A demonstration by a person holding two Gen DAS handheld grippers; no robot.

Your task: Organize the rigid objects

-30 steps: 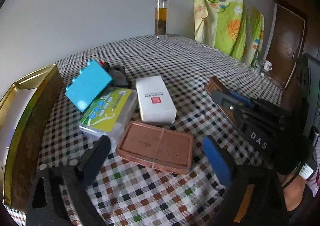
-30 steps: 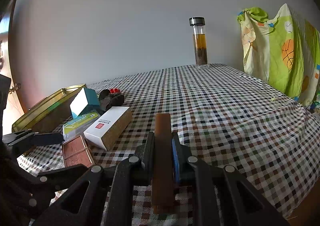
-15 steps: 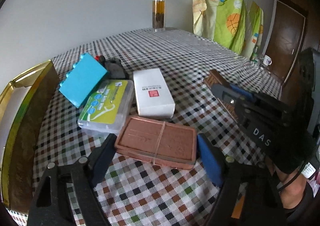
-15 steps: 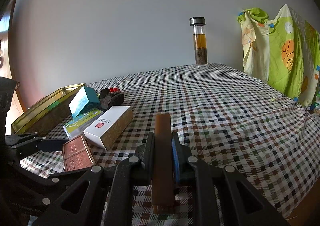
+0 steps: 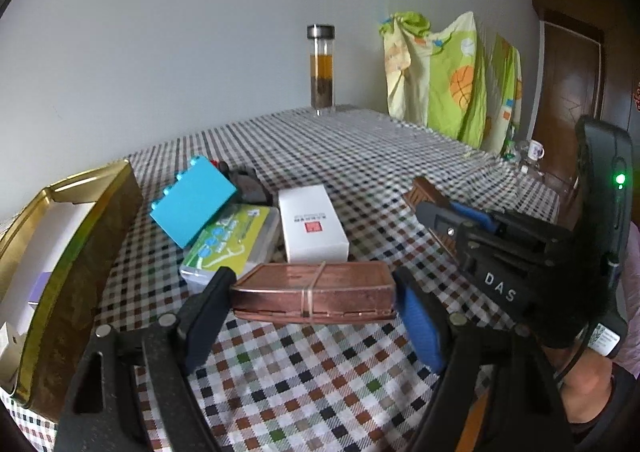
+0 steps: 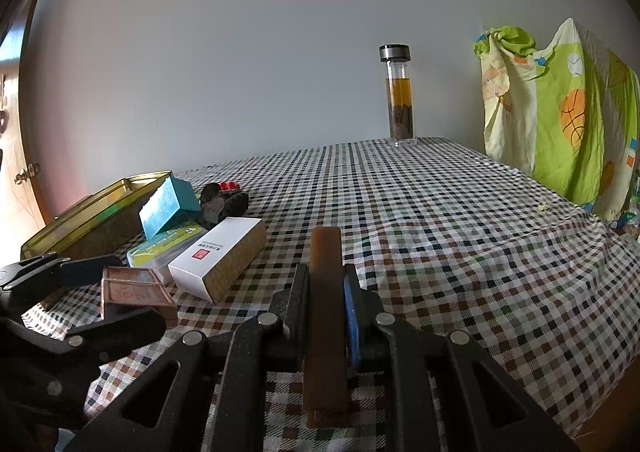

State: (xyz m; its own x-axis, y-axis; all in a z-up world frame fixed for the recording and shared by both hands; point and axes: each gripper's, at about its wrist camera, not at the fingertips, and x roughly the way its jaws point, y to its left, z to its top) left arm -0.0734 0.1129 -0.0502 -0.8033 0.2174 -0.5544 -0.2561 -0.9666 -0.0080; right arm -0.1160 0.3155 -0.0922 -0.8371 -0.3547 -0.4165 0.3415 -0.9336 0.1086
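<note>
Two grippers, each clamped on a flat tin: the left gripper (image 5: pixel 314 306) pinches the copper tin (image 5: pixel 312 294) by its short ends, its long axis running crosswise between the pads, raised level over the checked tablecloth (image 5: pixel 320 368); only the left view shows inside the gold tray (image 5: pixel 80 248). The right gripper (image 6: pixel 325 302) squeezes the brown bar (image 6: pixel 326 316) edge-up, long axis pointing forward along the fingers; the white box (image 6: pixel 218 256) lies left of it.
</note>
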